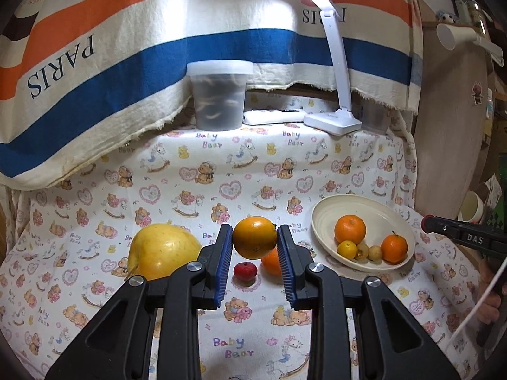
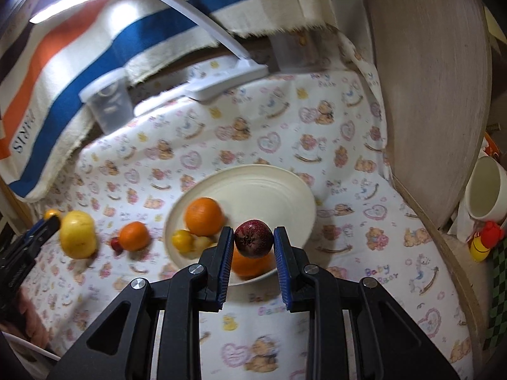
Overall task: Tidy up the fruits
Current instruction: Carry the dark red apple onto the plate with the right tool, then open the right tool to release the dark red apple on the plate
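My left gripper point(image 1: 255, 237) is shut on a yellow-orange fruit point(image 1: 254, 237), held above the cloth. Below it lie a small red fruit point(image 1: 245, 270) and an orange point(image 1: 271, 263); a big yellow fruit point(image 1: 163, 251) rests to the left. The cream bowl point(image 1: 329, 209) at right holds two oranges point(image 1: 350, 229), a small yellow citrus point(image 1: 347, 249) and small brown fruits point(image 1: 369, 251). My right gripper point(image 2: 253, 242) is shut on a dark red fruit point(image 2: 253, 238), hanging over the near part of the bowl point(image 2: 269, 183). The left gripper point(image 2: 47, 221) shows at the far left of the right wrist view.
A lidded plastic tub point(image 1: 218, 95), a white remote point(image 1: 272, 116) and a white desk lamp point(image 1: 336, 120) stand at the back under a striped cloth point(image 1: 126, 47). A round wooden board point(image 2: 427, 95) leans at the right, with a white cup point(image 2: 488, 190) beyond it.
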Motion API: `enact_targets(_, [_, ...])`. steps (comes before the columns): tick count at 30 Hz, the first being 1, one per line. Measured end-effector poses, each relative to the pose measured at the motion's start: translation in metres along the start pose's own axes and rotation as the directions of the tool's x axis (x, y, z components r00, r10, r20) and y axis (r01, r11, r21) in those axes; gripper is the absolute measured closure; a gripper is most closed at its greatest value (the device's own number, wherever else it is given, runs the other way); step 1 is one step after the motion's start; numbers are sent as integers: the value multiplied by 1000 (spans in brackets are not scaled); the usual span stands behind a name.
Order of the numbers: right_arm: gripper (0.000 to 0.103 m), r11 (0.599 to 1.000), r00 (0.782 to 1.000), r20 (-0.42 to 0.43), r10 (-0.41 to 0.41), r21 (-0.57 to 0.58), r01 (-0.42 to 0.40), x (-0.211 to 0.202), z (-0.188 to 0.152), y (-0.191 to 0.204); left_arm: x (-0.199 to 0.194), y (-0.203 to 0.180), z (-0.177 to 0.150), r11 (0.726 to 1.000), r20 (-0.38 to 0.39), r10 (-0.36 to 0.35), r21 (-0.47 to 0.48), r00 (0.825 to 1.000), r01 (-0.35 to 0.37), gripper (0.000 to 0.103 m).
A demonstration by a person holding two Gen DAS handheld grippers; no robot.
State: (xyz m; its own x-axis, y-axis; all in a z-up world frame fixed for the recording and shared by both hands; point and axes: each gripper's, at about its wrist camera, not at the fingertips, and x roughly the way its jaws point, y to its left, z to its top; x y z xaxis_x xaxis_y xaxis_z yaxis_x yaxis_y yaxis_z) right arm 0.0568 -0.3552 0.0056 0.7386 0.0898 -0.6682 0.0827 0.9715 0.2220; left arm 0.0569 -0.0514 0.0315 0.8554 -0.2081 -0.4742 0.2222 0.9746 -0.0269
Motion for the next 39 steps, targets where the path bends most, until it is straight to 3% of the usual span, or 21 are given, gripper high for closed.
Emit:
enact_targets(5, [76,995,998,-51,28,102,-23,20,-1,-29,3,3,-1,1000,0,10,-11,1000,-10,76])
enact_targets(9, [76,994,994,-99,42,109,-32,35,-3,-37,8,4,-3,1000,-12,17,-12,1000,-17,76])
enact_targets(25, [75,991,996,-82,37,132,-26,41,-4,-44,9,-5,-8,998,19,41,37,999,-42,75])
enact_targets(27, [68,989,995,-90,40,144,-27,42,-4,-47,6,-6,-9,998,25,47,30,999,-48,76])
enact_targets(28, [59,989,995,-89,38,143,-25,41,-3,-48,4,-7,-9,999,25,37,25,999,-38,76])
enact_targets(29, [57,990,997,-78,25,137,-14,39,-3,-48,3,-11,-9,1000,18,12,29,1000,-13,76])
enact_targets(35, [57,990,1000,-21,4,138,-1,27,1,-52,-5,-38,5,995,25,-50,88,998,47,76])
enact_targets(39, [57,993,1000,6,1,115,-2,21,1,-47,10,-55,15,990,-41,-87,108,995,91,75])
